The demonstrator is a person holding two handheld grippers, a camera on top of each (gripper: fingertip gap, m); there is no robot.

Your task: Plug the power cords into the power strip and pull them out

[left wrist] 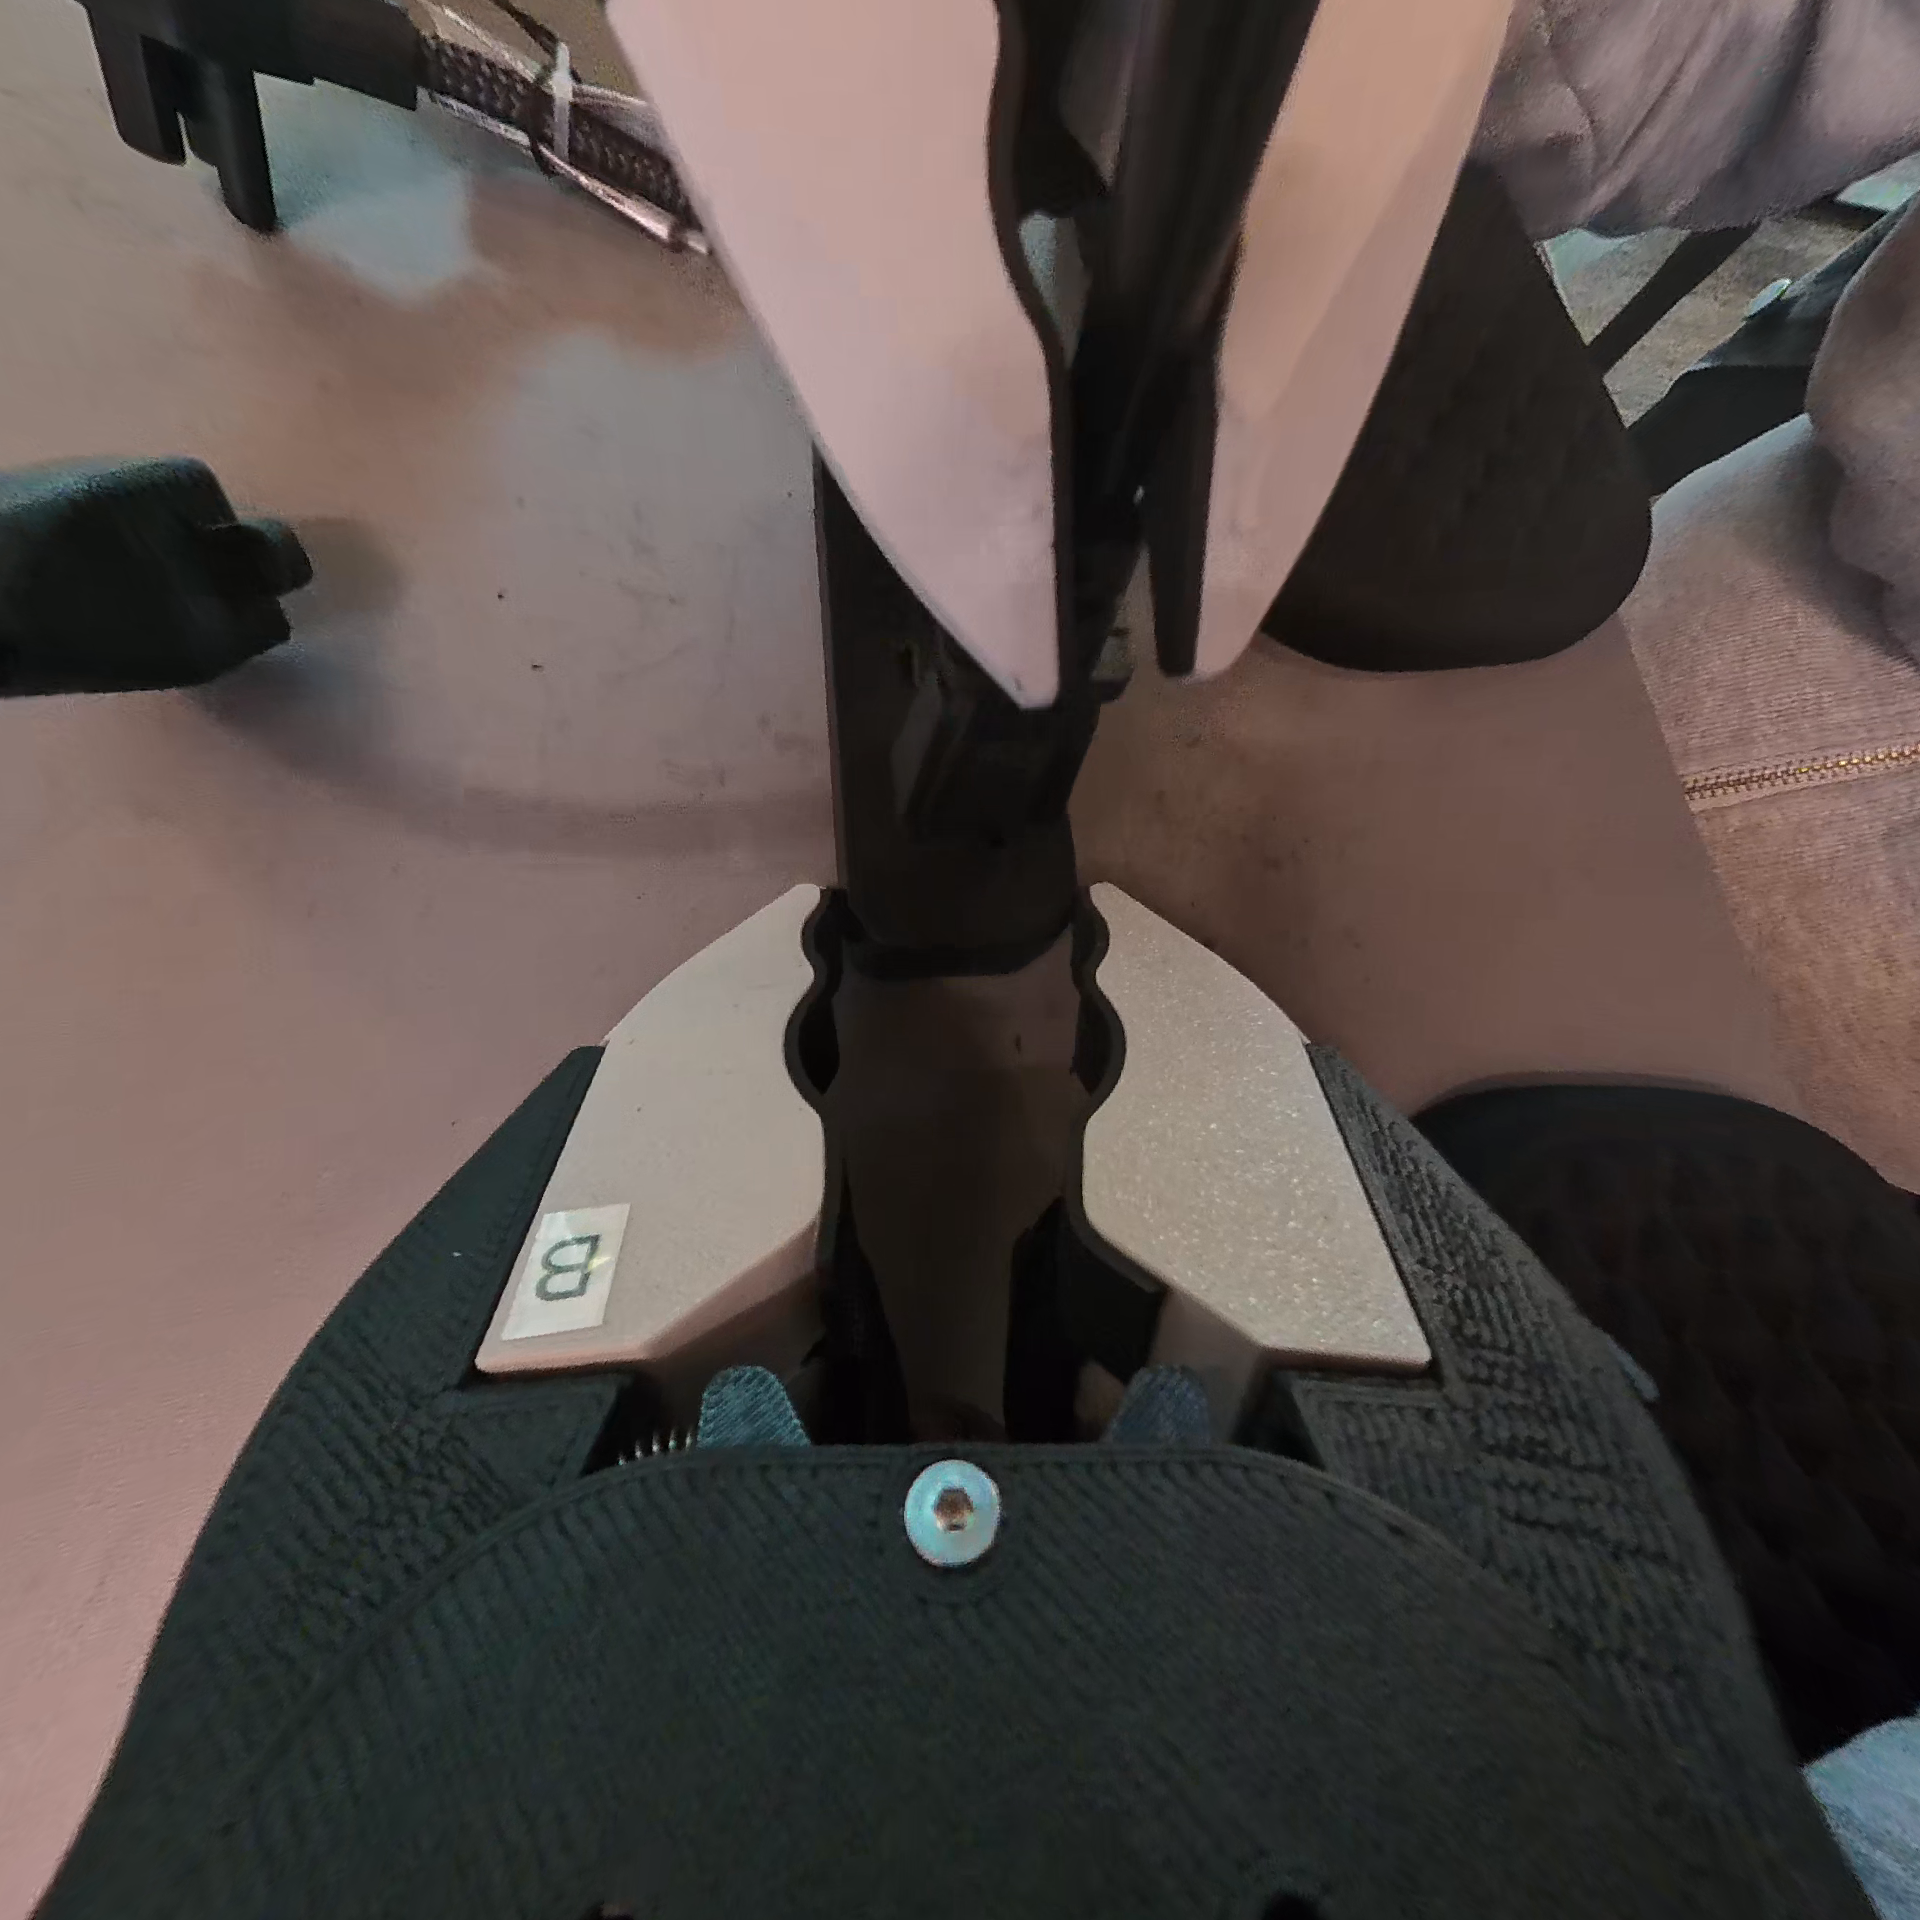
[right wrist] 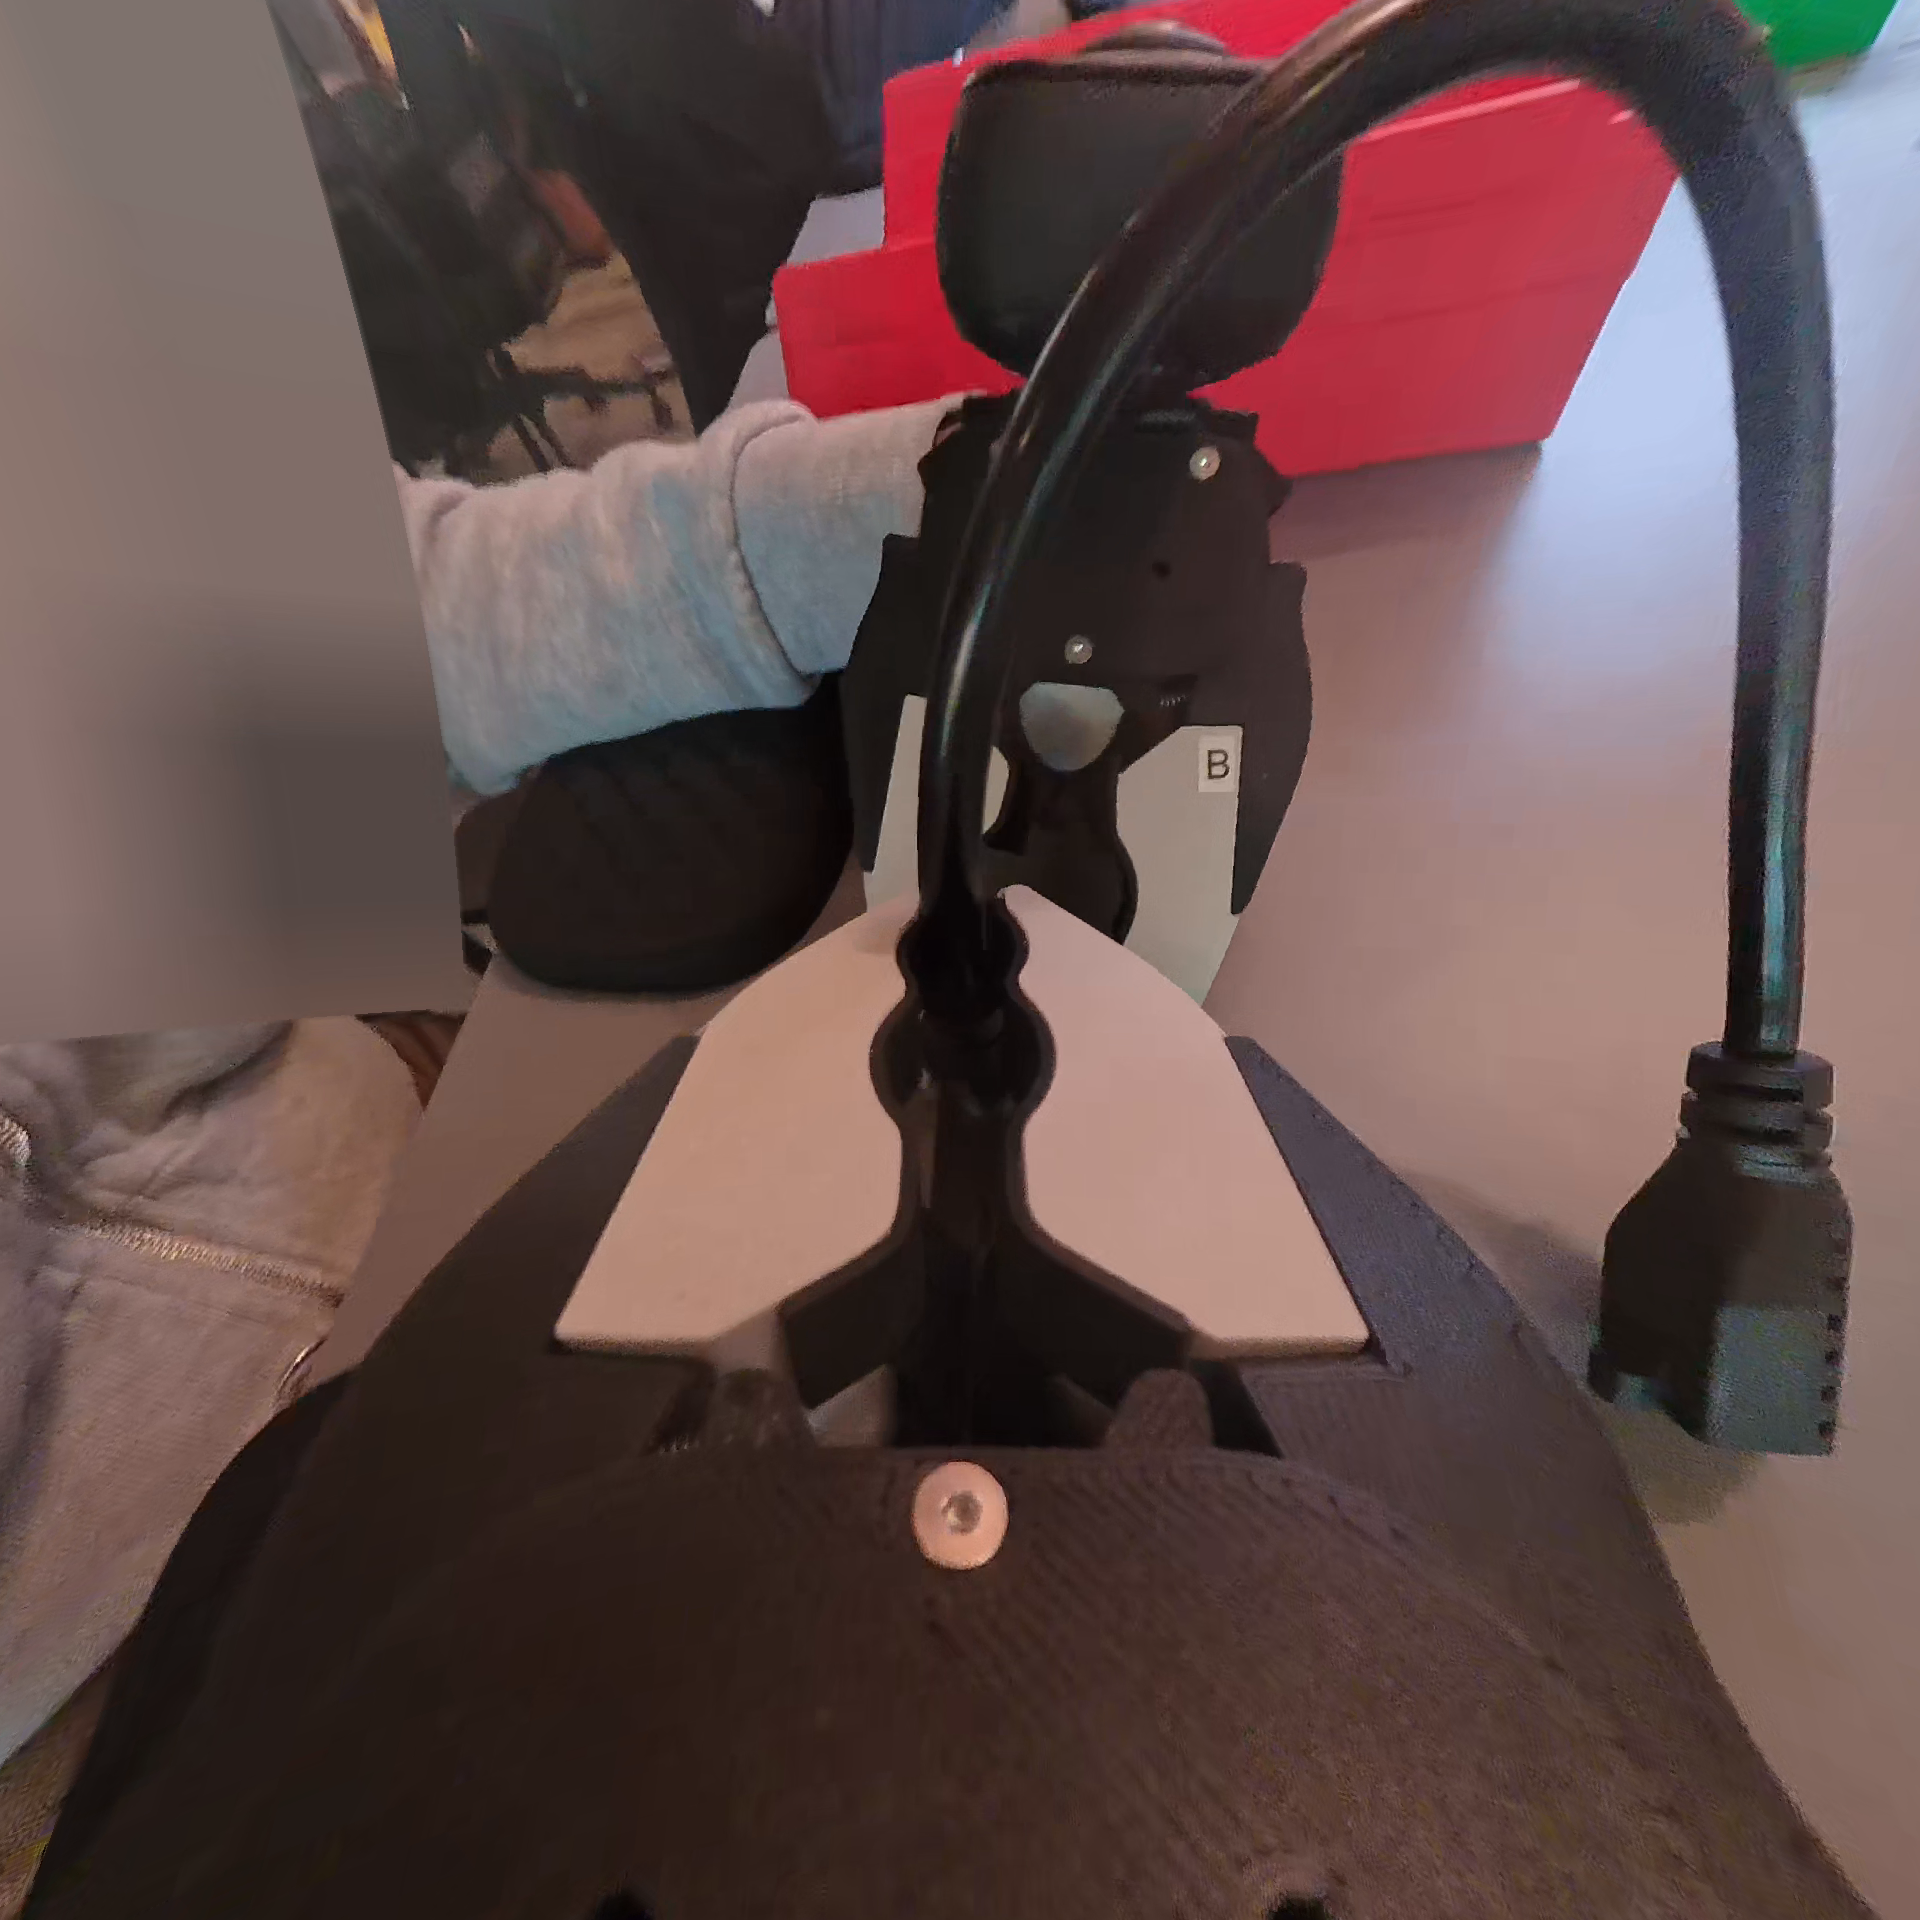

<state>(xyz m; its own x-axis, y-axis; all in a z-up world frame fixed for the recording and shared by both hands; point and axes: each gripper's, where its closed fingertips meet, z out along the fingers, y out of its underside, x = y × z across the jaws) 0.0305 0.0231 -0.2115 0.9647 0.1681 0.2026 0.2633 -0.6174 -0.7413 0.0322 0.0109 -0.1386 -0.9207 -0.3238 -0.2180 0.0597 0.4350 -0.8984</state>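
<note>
In the left wrist view my left gripper (left wrist: 956,920) is shut on the near end of a black power strip (left wrist: 883,665) that runs away from me along the table. My right gripper (left wrist: 1107,675) comes down from the top and is shut on a black plug at the strip's upper face. In the right wrist view my right gripper (right wrist: 961,925) is shut on the black power cord (right wrist: 1039,468). The cord arcs up and over to the right and ends in a black connector (right wrist: 1725,1299) lying on the table. The left gripper (right wrist: 1070,831) faces me just beyond. The sockets are hidden.
A loose black plug (left wrist: 135,571) lies at the left. A black device with a braided cable (left wrist: 582,135) sits far left. A red box (right wrist: 1403,260) stands behind the grippers. A gloved hand (right wrist: 665,873) and grey sleeve (right wrist: 623,582) rest at the table's edge.
</note>
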